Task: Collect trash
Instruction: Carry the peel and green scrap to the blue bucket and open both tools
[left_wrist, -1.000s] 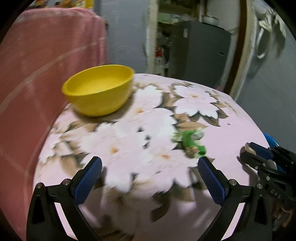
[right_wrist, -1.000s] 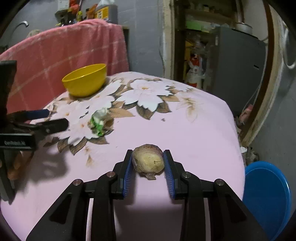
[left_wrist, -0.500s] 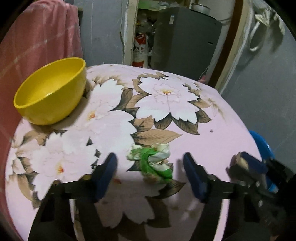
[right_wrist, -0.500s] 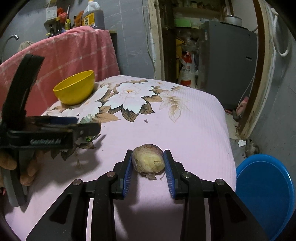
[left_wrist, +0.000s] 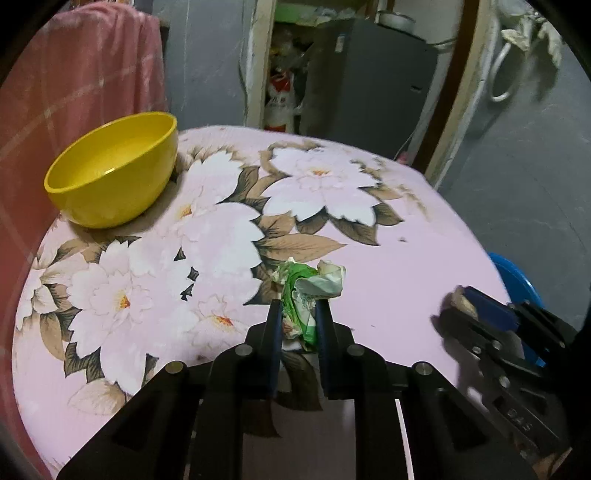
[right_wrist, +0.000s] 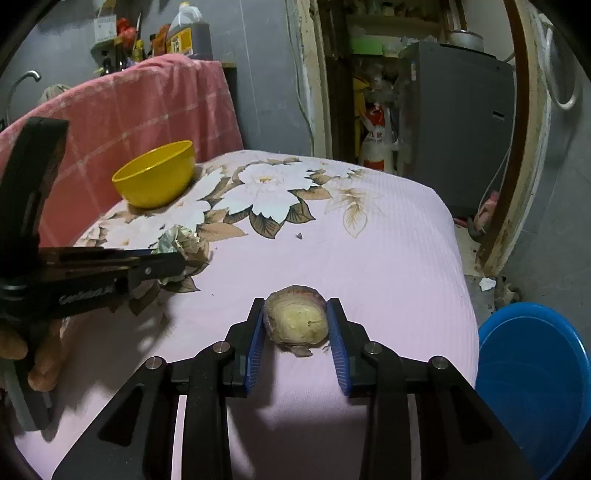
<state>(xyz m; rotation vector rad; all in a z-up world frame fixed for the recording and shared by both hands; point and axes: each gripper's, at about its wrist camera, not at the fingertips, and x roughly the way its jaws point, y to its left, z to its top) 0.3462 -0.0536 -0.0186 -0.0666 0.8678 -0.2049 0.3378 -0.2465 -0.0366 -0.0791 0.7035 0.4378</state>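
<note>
Crumpled green-and-white wrapper (left_wrist: 308, 295) sits pinched between the jaws of the left gripper (left_wrist: 298, 314) in the left wrist view, low over the floral pink cloth on the bench (left_wrist: 406, 266). A yellow bowl (left_wrist: 110, 173) stands well apart at the far left, by a pink checked towel (left_wrist: 74, 92). At the right edge the right gripper (left_wrist: 480, 314) shows.

From the right wrist view, the right gripper (right_wrist: 295, 325) has its jaws pinching a brownish round scrap (right_wrist: 297, 321) above the cloth. A blue bin (right_wrist: 532, 380) stands on the floor beside the bench.
</note>
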